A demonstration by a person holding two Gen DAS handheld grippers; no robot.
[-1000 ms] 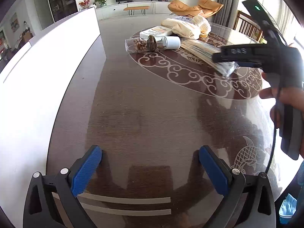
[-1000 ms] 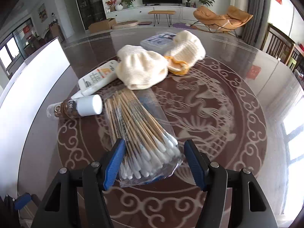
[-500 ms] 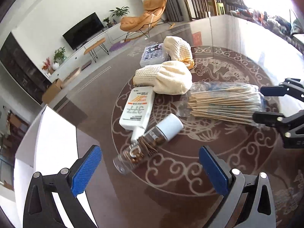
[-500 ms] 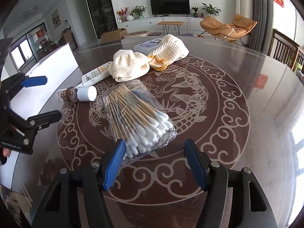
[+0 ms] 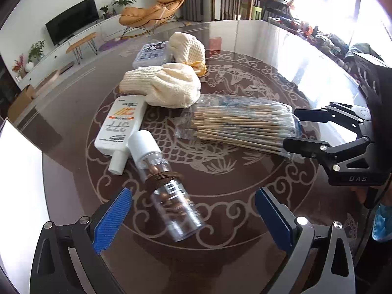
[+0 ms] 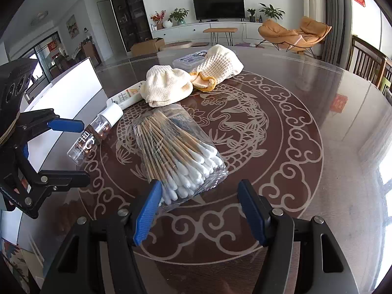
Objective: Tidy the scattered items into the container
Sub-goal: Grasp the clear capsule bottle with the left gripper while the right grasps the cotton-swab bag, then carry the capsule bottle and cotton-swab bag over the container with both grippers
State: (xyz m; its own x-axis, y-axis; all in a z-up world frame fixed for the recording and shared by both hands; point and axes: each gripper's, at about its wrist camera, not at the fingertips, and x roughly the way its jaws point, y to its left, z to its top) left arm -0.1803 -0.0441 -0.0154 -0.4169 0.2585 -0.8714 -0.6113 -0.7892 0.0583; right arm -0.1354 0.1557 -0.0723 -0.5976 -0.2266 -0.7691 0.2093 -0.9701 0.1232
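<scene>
Blue-padded black left tongs (image 5: 191, 216); cream knitted gloves (image 5: 164, 88); dark brown table (image 5: 245, 196) with pale scrollwork.

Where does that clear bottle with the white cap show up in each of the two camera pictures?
Left wrist view: the clear bottle lies low in the centre, between the left tool's open fingers.
Right wrist view: the bottle lies at middle left.
Shared landmark: the bag of cotton swabs.

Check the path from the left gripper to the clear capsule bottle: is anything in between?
Nothing visible blocks it. The left gripper is open, and the clear capsule bottle lies on the table with its base end already between the fingers. The white tube lies beside the bottle's cap end, farther from the gripper.
</scene>
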